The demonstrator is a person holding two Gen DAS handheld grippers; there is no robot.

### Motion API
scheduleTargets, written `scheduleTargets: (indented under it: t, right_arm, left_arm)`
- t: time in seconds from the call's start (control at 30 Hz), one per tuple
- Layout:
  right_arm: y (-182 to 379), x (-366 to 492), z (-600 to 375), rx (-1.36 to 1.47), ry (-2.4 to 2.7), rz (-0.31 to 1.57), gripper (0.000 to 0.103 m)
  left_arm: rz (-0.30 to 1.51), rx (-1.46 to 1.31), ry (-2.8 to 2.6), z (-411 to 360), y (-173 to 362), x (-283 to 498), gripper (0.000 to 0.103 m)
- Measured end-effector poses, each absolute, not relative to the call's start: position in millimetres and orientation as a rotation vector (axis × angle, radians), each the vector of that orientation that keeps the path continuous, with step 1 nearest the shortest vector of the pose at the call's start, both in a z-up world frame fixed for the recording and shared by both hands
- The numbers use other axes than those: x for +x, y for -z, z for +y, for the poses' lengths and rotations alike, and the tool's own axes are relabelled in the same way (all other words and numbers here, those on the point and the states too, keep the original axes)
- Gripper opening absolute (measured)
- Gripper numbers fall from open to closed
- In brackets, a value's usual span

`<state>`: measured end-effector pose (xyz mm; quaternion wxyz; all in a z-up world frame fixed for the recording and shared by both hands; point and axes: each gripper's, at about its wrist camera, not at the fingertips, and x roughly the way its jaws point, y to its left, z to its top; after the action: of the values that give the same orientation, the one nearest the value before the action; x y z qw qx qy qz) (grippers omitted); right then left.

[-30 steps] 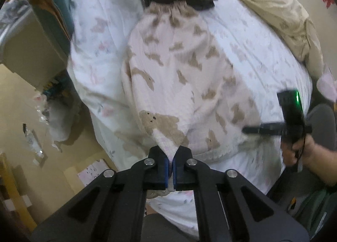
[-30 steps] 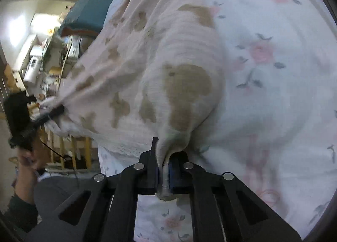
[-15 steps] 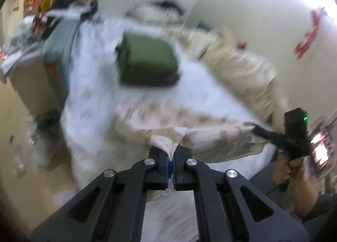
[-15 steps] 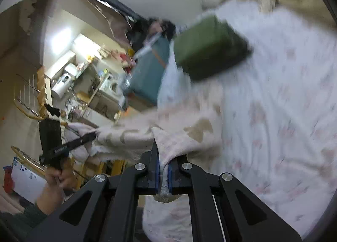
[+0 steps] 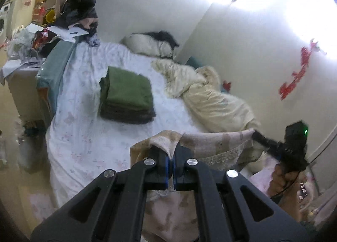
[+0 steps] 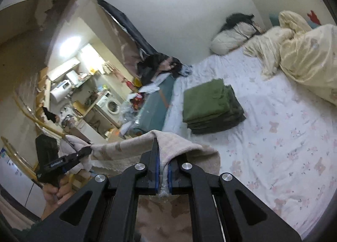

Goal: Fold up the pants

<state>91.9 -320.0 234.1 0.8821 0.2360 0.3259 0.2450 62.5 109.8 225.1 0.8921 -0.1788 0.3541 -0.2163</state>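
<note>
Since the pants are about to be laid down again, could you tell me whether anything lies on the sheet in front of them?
The sheet just ahead of the pants looks bare; the green stack sits further up.

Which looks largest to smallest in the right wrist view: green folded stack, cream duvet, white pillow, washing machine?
1. cream duvet
2. green folded stack
3. white pillow
4. washing machine

The washing machine and pillow stand farther from the camera, so their true sizes stay unsure.

Legible text: none. White lettering on the side of the left gripper (image 6: 63, 161), too small and blurred to read. Red wall decorations (image 5: 294, 77), characters indistinct.
</note>
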Motion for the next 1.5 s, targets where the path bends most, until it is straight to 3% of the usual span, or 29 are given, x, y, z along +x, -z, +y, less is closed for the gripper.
scheduleTargets:
  t: [0.27, 0.43, 0.53, 0.7, 0.93, 1.07, 1.17, 1.5]
  right_arm:
    - [-216.3, 170.4, -323.4, 0.474, -0.442, 0.737, 0.005]
    - [-237.9, 169.1, -319.8, 0.445, -0.481, 0.631, 0.005]
    - [-233.9, 159.5, -313.2, 0.392, -0.493, 0.634, 0.005]
    - [-165.2, 147.9, -313.0, 0.403, -0.479, 0.766, 0.005]
    - [14.8, 103.9, -310.9, 0.399, -0.379, 1.13, 0.005]
    - [96.3, 79.3, -313.7, 0.432, -0.329, 1.315, 0.005]
    - [112.7, 67.3, -312.8, 0.421, -0.33, 1.363, 0.005]
    - [84.2, 64.1, -325.4, 0.51, -0.367, 1.383, 0.006]
  left_arm:
    - [0.805, -0.376, 0.355, 95.1, -204.5, 123.9, 0.001]
    - [0.676, -0.267, 0.312, 89.8, -222.8, 111.7, 0.001]
    - [0.708, -0.252, 0.295, 92.7, -206.0, 108.1, 0.001]
    - [0.863, -0.279, 0.298, 95.6, -129.4, 92.6, 0.001]
    - [1.298, -0.274, 0.239, 80.5, 47.5, 49.3, 0.001]
    - [1.417, -0.211, 0.195, 75.1, 101.2, 23.5, 0.001]
    - [1.436, -0.22, 0.194, 79.7, 110.8, 8.4, 0.001]
    - [1.394, -0.37, 0.193, 116.1, 96.3, 13.0, 0.001]
